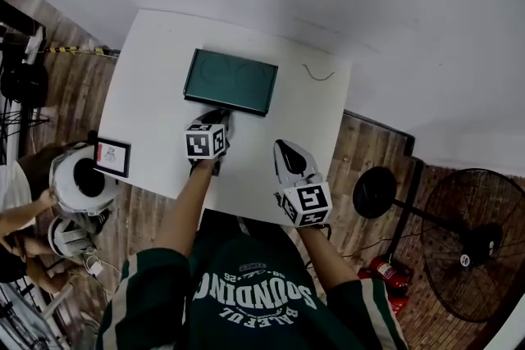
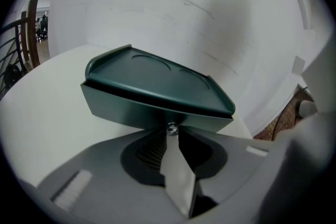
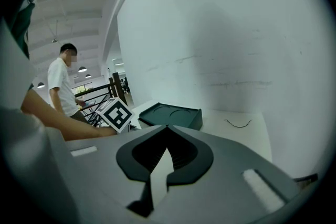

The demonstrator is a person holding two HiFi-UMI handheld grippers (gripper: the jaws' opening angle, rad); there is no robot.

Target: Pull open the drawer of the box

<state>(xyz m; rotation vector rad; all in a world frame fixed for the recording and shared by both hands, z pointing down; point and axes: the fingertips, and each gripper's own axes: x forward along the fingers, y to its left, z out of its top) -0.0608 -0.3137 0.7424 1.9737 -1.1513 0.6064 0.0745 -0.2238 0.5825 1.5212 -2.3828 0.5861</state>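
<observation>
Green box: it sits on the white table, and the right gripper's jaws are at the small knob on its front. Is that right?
No: the left gripper, not the right, is at the knob, as the left gripper view shows. The green box does sit on the white table.

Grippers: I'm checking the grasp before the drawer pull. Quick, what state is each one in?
Left gripper: closed on the drawer knob of the box.
Right gripper: closed, holding nothing.
</observation>
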